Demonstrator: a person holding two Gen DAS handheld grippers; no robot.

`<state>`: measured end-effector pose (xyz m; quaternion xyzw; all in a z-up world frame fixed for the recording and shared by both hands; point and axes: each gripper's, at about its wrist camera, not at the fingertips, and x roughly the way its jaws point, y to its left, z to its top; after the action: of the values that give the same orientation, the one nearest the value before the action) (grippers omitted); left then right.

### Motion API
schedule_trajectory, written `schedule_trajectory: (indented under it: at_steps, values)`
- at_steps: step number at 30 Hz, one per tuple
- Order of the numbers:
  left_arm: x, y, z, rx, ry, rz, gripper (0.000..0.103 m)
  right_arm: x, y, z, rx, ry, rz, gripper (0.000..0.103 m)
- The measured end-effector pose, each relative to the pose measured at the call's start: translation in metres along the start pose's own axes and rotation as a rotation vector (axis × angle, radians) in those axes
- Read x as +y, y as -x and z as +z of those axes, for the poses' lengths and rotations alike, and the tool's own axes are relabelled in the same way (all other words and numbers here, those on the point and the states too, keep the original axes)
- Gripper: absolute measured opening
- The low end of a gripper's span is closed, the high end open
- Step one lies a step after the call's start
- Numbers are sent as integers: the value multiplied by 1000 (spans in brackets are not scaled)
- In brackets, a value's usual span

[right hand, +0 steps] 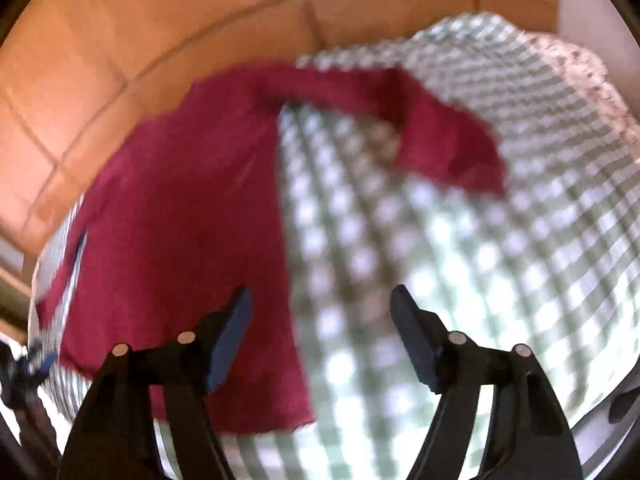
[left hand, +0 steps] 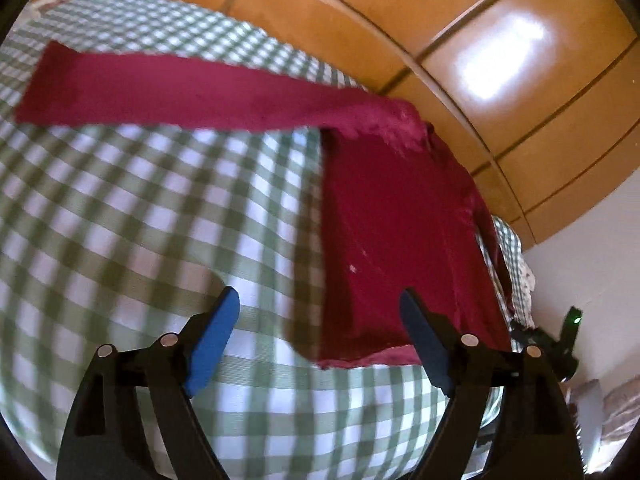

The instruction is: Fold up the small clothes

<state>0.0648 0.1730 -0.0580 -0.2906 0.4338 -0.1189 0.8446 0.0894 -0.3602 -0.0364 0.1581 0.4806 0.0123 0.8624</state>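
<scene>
Only the left wrist view shows the dark red long-sleeved top (left hand: 400, 240) sharply: body folded narrow by the far edge of the checked green-and-white cloth (left hand: 140, 208), one sleeve (left hand: 180, 92) stretched flat across it. Both the left gripper (left hand: 320, 336) and right gripper (right hand: 320, 332) stand open and empty over bare cloth.

Blurred red garment (right hand: 180, 232) on green checked cloth (right hand: 500, 220), right gripper (right hand: 320, 320) jaws apart, empty
</scene>
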Motion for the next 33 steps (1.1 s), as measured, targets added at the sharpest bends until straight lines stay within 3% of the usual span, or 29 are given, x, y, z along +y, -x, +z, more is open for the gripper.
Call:
schedule_trajectory:
  at_steps: [2, 4, 6, 7, 8, 10, 14, 17, 22, 28, 30, 32, 33]
  values:
    - [-7, -16, -3, 55, 1, -34, 57, 4, -10, -10, 7, -4, -14, 59]
    - [-13, -28, -5, 75, -26, -2, 51, 8, -11, -11, 5, 3, -9, 48]
    - [-20, -32, -8, 76, -44, 4, 43, 9, -8, -9, 30, 9, 43, 16]
    - [-23, -34, -9, 91, -50, -5, 21, 12, -6, -9, 35, 25, 48, 10]
    - [-27, -35, -9, 108, -63, -8, 11, 15, -3, -10, 38, 47, 55, 8]
    - [-31, -32, -11, 98, -87, 3, 7, 21, 10, -10, 26, 80, 59, 8]
    - [-34, -11, -8, 94, -47, -67, 6, 23, 52, -8, -57, 116, 87, 7]
    - [-42, 16, -9, 95, -72, -107, 6, 23, 84, -13, -102, 145, 102, 7]
    - [-43, 38, -31, 116, -90, -69, 5, 13, 85, -41, -49, 152, 77, 7]
    - [-39, 15, -61, 214, -124, 42, 6, -13, 44, -73, 63, 85, 14, 8]
    - [-36, 16, -57, 205, -121, 51, 19, -9, 41, -72, 60, 110, -15, 15]
    - [-28, 28, -46, 133, -111, 99, 60, 0, 46, -65, 20, 134, -44, 31]
    - [-22, 33, -37, 93, -94, 119, 67, 3, 48, -62, 2, 141, -47, 43]
